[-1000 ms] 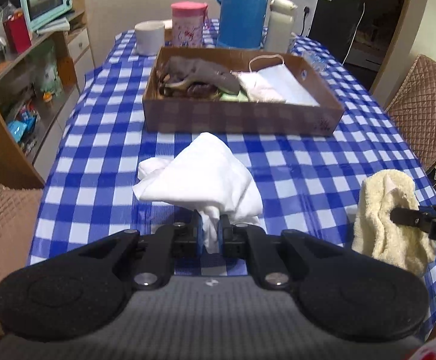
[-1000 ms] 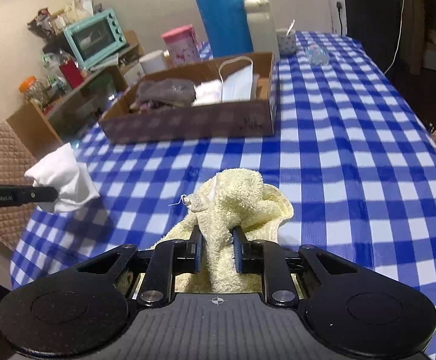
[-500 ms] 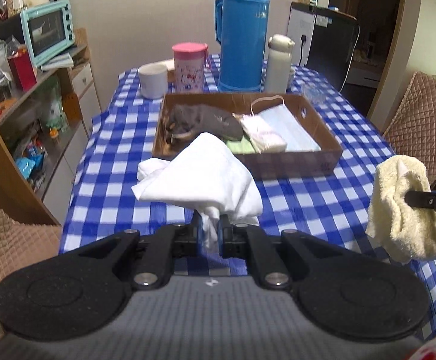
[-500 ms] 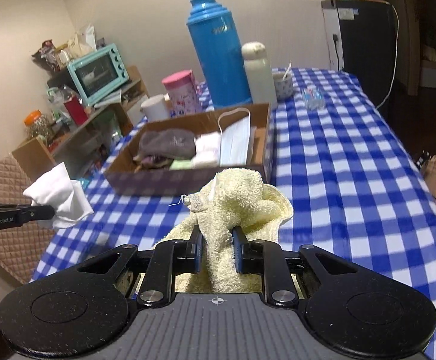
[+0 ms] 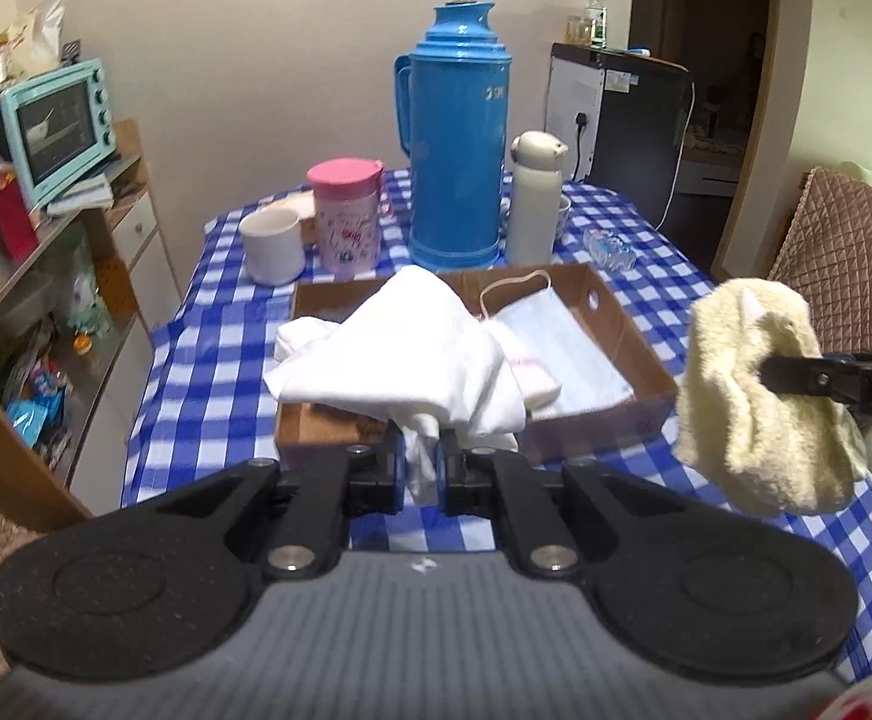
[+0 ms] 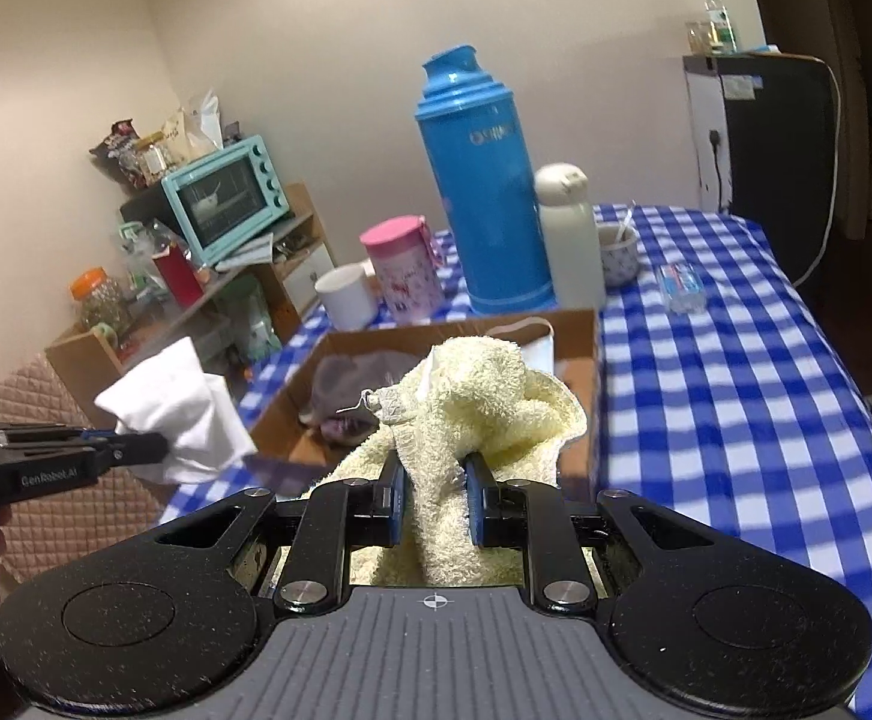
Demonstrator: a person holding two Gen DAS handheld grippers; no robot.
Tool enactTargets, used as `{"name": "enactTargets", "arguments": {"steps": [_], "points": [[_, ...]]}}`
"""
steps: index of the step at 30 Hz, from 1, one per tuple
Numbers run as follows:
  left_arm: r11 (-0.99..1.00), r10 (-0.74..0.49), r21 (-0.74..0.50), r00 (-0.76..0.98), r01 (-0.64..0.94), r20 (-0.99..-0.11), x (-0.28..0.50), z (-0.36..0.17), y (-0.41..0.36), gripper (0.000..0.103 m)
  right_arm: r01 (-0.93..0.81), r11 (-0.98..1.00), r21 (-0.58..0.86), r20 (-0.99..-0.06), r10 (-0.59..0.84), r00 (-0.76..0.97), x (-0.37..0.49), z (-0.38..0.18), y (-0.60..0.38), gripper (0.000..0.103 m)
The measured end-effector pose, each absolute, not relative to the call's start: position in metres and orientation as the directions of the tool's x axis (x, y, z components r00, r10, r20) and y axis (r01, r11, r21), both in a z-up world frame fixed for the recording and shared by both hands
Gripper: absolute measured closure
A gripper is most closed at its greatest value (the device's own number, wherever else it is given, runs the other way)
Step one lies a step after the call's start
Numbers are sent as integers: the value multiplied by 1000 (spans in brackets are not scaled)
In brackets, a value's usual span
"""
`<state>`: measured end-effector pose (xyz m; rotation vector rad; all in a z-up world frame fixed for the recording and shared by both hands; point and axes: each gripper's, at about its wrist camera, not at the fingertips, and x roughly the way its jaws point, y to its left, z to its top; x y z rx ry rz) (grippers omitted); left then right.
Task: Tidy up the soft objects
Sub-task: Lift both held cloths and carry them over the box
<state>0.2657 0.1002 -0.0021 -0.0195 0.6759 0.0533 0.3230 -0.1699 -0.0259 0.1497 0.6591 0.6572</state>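
Now the soft, floppy white cloth [image 5: 399, 354] is pinched by the left gripper [image 5: 420, 471] and the fluffy yellow towel [image 6: 478, 402] by the right gripper [image 6: 434, 501], both held up before the cardboard box [image 5: 628, 324] at twelve o'clock.

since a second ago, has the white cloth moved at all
Yes. The white cloth, clamped in the left hand-held gripper, has risen off the checked tablecloth and now hangs in front of the cardboard box.

Both tools rose w/ white cloth [image 5: 399, 360] & yellow towel [image 6: 478, 414], now lifted off tablecloth [image 6: 736, 396].
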Motion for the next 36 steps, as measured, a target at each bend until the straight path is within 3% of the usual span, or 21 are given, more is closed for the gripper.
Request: {"name": "enactTargets", "arguments": {"steps": [12,31,36], "points": [[1000,2,13,775,8,-632,341,-8,102,95,-530,786,319,-503,614,608,395,-24,-132,83],[994,-81,-13,679,104,-730,433,-71,104,94,-555,785,275,-547,602,581,477,-71,-93,83],[995,-72,-12,640,98,-765,445,-86,110,71,-554,785,277,-566,599,566,488,-83,-86,83]]}}
